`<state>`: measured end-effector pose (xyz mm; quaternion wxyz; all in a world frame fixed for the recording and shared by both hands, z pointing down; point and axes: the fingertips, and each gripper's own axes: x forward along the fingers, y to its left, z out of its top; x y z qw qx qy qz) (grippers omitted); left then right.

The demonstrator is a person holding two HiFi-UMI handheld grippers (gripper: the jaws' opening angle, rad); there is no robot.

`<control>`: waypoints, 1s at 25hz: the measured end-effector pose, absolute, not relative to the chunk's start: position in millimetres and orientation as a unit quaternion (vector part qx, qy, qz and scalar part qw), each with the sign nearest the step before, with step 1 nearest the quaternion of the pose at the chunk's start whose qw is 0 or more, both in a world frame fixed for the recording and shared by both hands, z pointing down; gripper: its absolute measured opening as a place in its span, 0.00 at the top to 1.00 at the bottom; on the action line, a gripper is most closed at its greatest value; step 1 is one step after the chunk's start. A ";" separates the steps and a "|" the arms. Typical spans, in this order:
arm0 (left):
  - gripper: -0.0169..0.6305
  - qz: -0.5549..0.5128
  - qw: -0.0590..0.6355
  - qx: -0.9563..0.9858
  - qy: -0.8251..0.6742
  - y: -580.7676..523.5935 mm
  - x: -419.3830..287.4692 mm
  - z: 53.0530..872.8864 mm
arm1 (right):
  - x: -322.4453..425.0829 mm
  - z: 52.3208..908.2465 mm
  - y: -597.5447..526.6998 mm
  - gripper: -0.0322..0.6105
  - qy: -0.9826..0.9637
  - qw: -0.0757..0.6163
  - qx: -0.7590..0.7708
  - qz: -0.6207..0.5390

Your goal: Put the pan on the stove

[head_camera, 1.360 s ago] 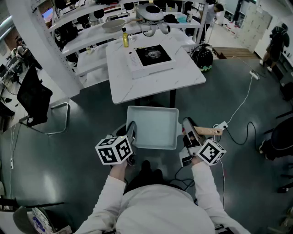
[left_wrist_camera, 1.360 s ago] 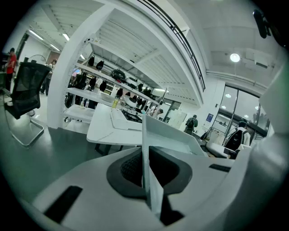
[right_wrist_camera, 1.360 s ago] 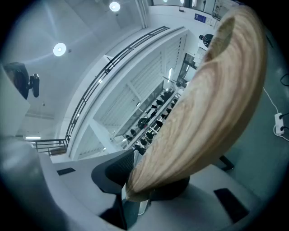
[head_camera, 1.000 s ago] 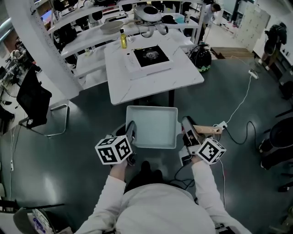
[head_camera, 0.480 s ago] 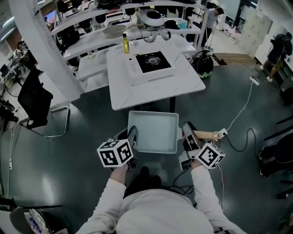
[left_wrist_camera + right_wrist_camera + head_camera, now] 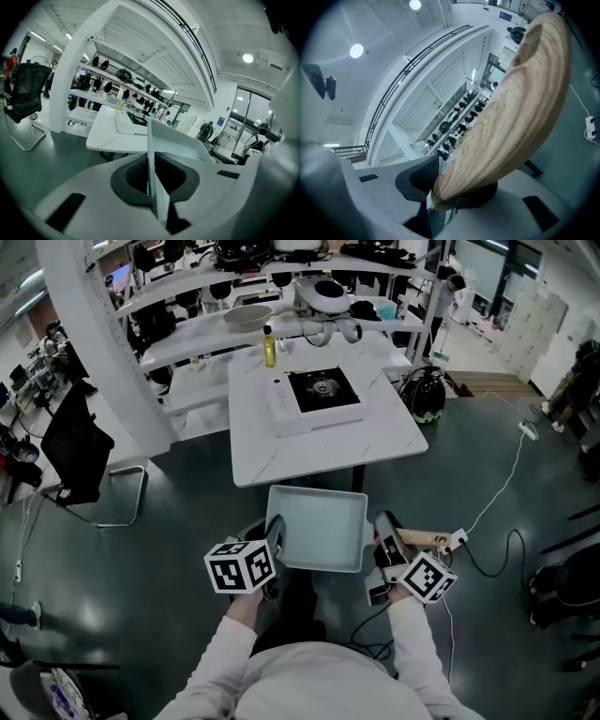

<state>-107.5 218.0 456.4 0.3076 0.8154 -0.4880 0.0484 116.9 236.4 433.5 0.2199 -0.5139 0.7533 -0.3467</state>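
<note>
A square white pan is held over the floor at 6 o'clock in the head view. It is well apart from the stove, which is seen at 12 o'clock from it on the white counter. The pan's left rim is clamped by the left gripper, the thin edge being pinched between its pads. The wooden handle, at the pan's 3 o'clock, is clamped by the right gripper.

Pale grey pan, wood-grain handle, white table
</note>
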 end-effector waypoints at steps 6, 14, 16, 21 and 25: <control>0.92 0.047 0.309 0.819 -0.481 177.1 -101.0 459.0 | 123.1 433.5 198.9 0.74 0.752 0.218 -0.521 -0.340; 0.92 0.048 0.316 0.823 -0.469 101.2 -94.1 459.9 | 128.1 432.3 128.4 0.74 0.741 0.222 -0.530 -0.346; 0.92 0.049 0.317 0.824 -0.466 79.6 -91.4 463.0 | 130.3 433.5 108.0 0.74 0.742 0.221 -0.532 -0.343; 0.92 0.051 0.319 0.827 -0.460 24.5 -87.7 466.0 | 132.7 433.9 56.5 0.74 0.740 0.222 -0.537 -0.339; 0.92 0.053 0.317 0.830 -0.456 -14.3 -87.1 463.7 | 132.9 431.4 19.6 0.74 0.738 0.225 -0.539 -0.337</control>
